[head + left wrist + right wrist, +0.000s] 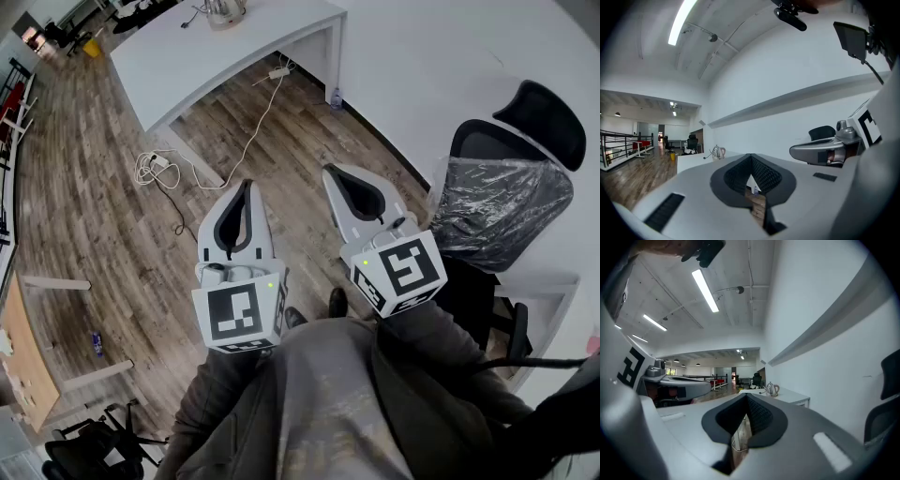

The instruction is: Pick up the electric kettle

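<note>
The left gripper (pixel 246 185) and the right gripper (pixel 330 172) were held level, side by side in front of the person. Each had its jaws pressed together with nothing between them. Each carried a cube with a black-and-white square marker. Just to the right stood an office chair (pixel 502 202) wrapped in plastic film.

Farther ahead, a white cable (pixel 246 141) with a power strip (pixel 156 163) trailed over the wooden floor (pixel 84 206) towards a white desk (pixel 187 61). A small bottle (pixel 336 97) stood on the floor by the desk's right leg. The kettle (pixel 223 9) stood on the far part of that desk, well apart from both grippers, with the floor and the cable between. A yellow bin (pixel 91 47) stood far off to the left.
</note>
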Demonstrator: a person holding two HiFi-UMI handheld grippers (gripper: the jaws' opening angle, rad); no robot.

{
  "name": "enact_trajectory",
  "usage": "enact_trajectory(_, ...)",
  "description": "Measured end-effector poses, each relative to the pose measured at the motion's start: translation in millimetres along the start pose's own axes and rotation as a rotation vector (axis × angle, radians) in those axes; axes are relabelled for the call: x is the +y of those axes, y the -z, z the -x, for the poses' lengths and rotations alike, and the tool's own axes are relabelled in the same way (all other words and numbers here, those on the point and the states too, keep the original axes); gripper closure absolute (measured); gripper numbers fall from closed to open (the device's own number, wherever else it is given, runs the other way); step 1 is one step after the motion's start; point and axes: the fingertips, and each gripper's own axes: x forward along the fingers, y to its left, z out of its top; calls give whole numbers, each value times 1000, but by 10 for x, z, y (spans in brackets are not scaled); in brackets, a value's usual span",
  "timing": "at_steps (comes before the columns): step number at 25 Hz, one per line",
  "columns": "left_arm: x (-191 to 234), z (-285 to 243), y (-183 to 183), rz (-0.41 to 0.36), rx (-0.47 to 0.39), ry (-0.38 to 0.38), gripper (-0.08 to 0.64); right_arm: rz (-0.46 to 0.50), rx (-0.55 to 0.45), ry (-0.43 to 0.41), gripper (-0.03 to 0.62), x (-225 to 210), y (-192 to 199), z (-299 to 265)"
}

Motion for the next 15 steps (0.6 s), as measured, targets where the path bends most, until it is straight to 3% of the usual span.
enact_trajectory(15,-51,-418,106,26,37,-42,560,0,20,-45,589,-344,127,-282)
